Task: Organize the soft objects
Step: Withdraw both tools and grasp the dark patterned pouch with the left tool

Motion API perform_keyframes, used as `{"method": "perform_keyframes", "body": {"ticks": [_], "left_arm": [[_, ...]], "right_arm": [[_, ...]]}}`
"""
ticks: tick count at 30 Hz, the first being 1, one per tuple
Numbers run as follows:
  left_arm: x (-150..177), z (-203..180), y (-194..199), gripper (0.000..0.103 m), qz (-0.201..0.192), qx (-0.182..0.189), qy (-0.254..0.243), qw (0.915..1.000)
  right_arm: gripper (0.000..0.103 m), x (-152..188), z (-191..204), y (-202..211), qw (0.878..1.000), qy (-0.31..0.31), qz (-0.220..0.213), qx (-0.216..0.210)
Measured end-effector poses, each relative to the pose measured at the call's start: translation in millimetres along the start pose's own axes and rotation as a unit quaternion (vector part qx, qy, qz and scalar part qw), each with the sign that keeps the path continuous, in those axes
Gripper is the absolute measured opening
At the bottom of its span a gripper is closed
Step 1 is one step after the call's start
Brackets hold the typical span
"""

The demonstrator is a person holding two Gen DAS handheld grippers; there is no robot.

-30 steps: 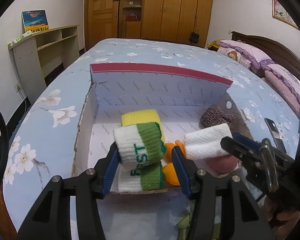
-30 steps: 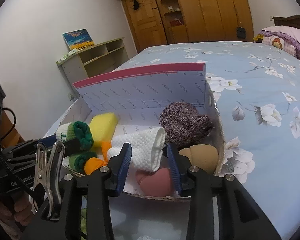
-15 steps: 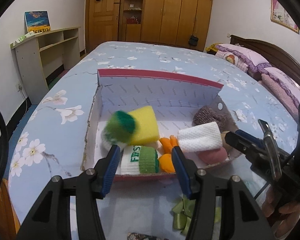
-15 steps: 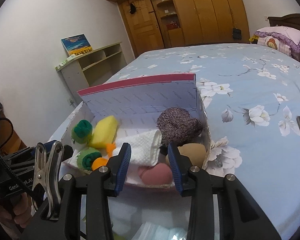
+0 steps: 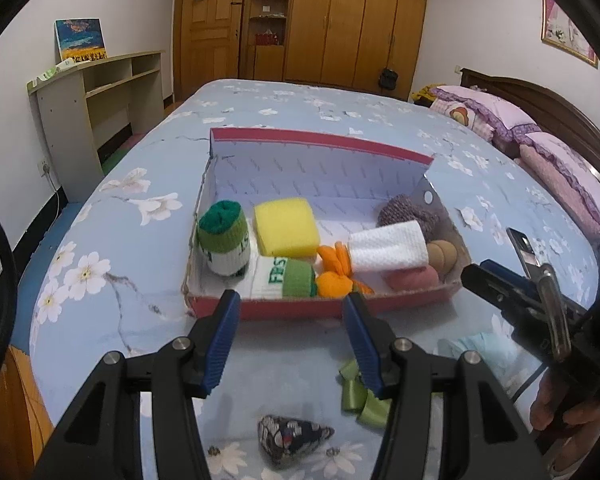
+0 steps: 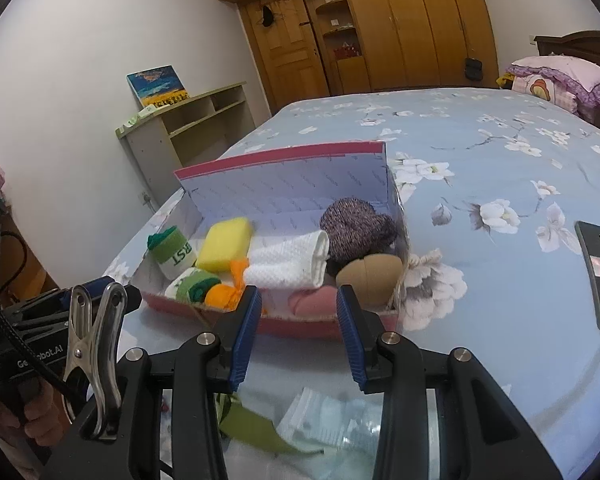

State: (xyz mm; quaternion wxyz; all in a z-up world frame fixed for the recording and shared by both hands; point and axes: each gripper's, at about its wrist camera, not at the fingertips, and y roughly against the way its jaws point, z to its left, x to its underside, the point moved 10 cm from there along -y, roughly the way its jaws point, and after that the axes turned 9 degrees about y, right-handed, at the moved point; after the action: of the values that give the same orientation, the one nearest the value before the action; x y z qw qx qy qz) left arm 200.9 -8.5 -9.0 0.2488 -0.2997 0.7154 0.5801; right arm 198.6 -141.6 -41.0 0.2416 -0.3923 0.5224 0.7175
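A red-edged cardboard box point(image 5: 320, 148) point(image 6: 284, 184) on the bed holds two green-and-white rolled socks point(image 5: 223, 240) point(image 5: 284, 282), a yellow sponge point(image 5: 286, 226), a white rolled cloth point(image 5: 388, 250), an orange item point(image 5: 334, 278), a purple knit point(image 5: 408, 210) and pink and tan soft pieces. My left gripper point(image 5: 292, 340) is open and empty, in front of the box. My right gripper point(image 6: 298, 332) is open and empty, in front of the box's right half. A dark patterned pouch point(image 5: 292, 438) and green ribbon point(image 5: 360, 396) lie near me.
A phone point(image 6: 598, 272) lies on the floral bedsheet right of the box. Clear plastic packets point(image 6: 332, 416) and a green strip point(image 6: 252, 426) lie under my right gripper. A shelf unit point(image 5: 96, 100) stands left of the bed, wardrobes behind, pillows at far right.
My left gripper let go of the green-and-white sock, which now stands in the box's left end. My right gripper let go of the white cloth. Both grippers pulled back from the box.
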Motion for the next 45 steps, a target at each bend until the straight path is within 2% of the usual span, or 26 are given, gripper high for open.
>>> {"method": "perform_keyframes", "body": {"ticks": [20, 22, 24, 45], "left_arm": [[43.3, -1.8, 21.7, 0.056, 0.023, 0.009, 0.003, 0.9997], [50.0, -0.9, 21.9, 0.056, 0.03, 0.009, 0.003, 0.9995], [55.4, 0.6, 21.9, 0.056, 0.033, 0.008, 0.004, 0.9994], [104.0, 14.8, 1.6, 0.056, 0.067, 0.009, 0.028, 0.9973]], "right_arm": [[0.041, 33.9, 5.8, 27.0, 1.0, 0.01, 0.016, 0.009], [0.042, 36.2, 4.7, 30.6, 1.0, 0.01, 0.016, 0.011], [0.047, 38.8, 3.9, 33.1, 1.0, 0.011, 0.016, 0.014], [0.048, 69.5, 0.9, 47.6, 0.999, 0.012, 0.04, 0.029]]}}
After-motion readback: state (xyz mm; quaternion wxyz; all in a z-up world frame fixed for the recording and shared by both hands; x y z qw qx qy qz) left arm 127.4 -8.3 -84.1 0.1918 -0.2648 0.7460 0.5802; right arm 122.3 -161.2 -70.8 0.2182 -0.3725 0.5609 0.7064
